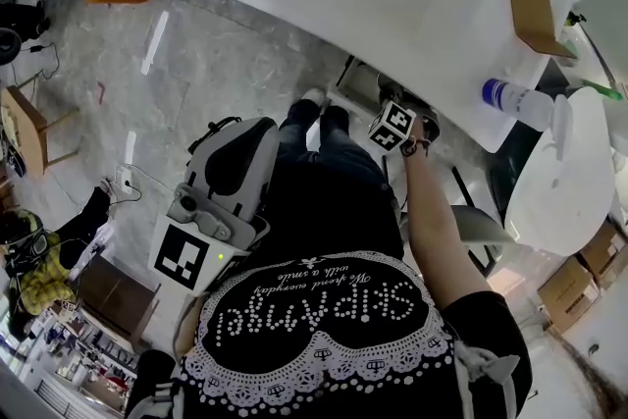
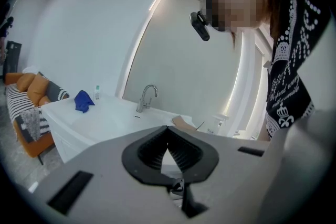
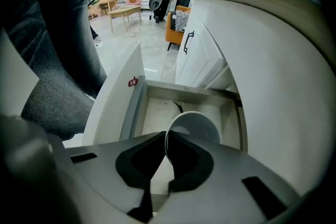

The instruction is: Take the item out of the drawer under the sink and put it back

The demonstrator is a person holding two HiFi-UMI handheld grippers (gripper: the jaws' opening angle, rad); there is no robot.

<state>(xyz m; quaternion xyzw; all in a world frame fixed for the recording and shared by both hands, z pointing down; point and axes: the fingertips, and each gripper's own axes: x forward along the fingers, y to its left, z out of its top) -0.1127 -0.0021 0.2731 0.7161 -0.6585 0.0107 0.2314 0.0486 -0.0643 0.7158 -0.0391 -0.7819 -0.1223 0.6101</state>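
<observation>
While right hand-held gripper [image 3: 163,139] stands clamped on rim of white cup [image 3: 197,126], cup is inside open drawer [image 3: 137,107] below bench [image 3: 273,39]. Left hand-held gripper [image 2: 168,134] has jaws together, empty, held high, away from work. Likely step: lifting out. Raise straight and slow. Thin rim pinch may let cup tilt or slip. Clear drawer front and bench edge before swinging aside.

The cup's [image 3: 194,128] lower half is hidden behind the right gripper [image 3: 165,134], as is the drawer's [image 3: 157,113] near end. In the head view that gripper's jaws lie hidden under its cube [image 1: 392,126]. The far bottle's [image 2: 97,92] label is too small to read.
</observation>
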